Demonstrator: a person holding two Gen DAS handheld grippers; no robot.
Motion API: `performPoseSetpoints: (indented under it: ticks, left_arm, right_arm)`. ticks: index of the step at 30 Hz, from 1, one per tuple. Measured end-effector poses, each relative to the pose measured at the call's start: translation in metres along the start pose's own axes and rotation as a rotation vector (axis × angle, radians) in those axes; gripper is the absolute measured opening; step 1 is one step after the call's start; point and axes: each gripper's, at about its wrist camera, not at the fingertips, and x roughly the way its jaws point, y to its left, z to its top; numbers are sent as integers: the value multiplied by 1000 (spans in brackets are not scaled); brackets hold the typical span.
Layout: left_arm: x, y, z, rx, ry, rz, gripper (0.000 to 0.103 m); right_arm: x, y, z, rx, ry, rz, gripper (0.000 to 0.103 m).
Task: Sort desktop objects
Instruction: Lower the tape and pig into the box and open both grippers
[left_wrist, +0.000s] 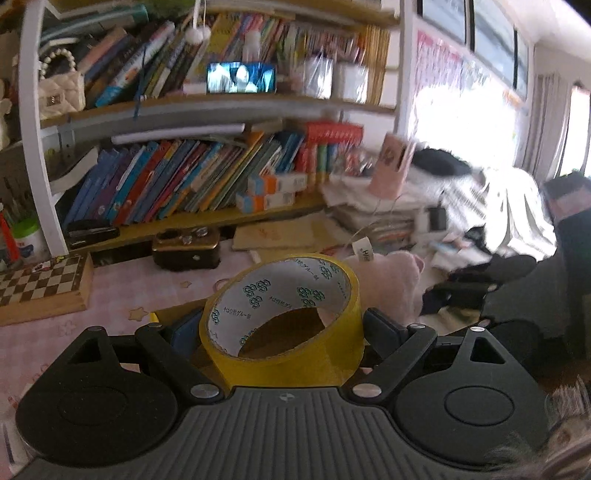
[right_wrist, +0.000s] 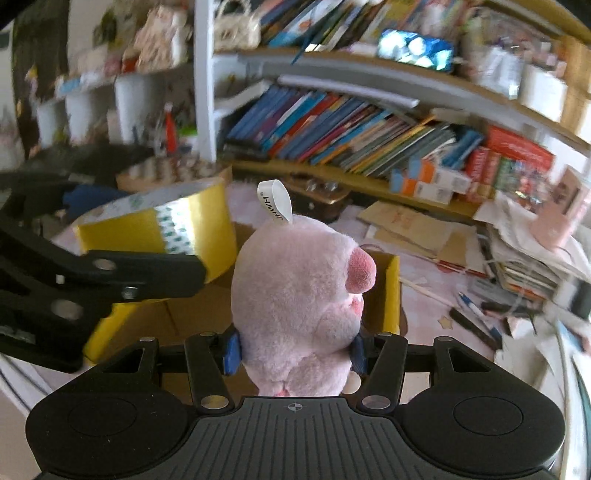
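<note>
Yellow tape roll (left_wrist: 280, 325) sits clamped across its width in the left claw (left_wrist: 280, 332), while the right claw (right_wrist: 295, 347) squeezes a pink plush toy (right_wrist: 299, 306). Both hang over an open cardboard box (right_wrist: 388, 291) on the worktop (left_wrist: 122, 291), apparently their destination.
</note>
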Motion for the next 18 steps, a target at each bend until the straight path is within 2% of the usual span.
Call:
performPoseSetpoints:
  ticks: [5, 13, 18]
  left_arm:
    - [46, 10, 6, 18, 86, 46, 89]
    - [93, 13, 6, 83, 197, 71, 89]
    - [107, 10, 2, 123, 230, 80, 90]
  right_arm:
    - [41, -9, 13, -84, 95, 14, 55]
    - [96, -18, 23, -180, 253, 50, 55]
    - [108, -9, 22, -323, 287, 21, 56]
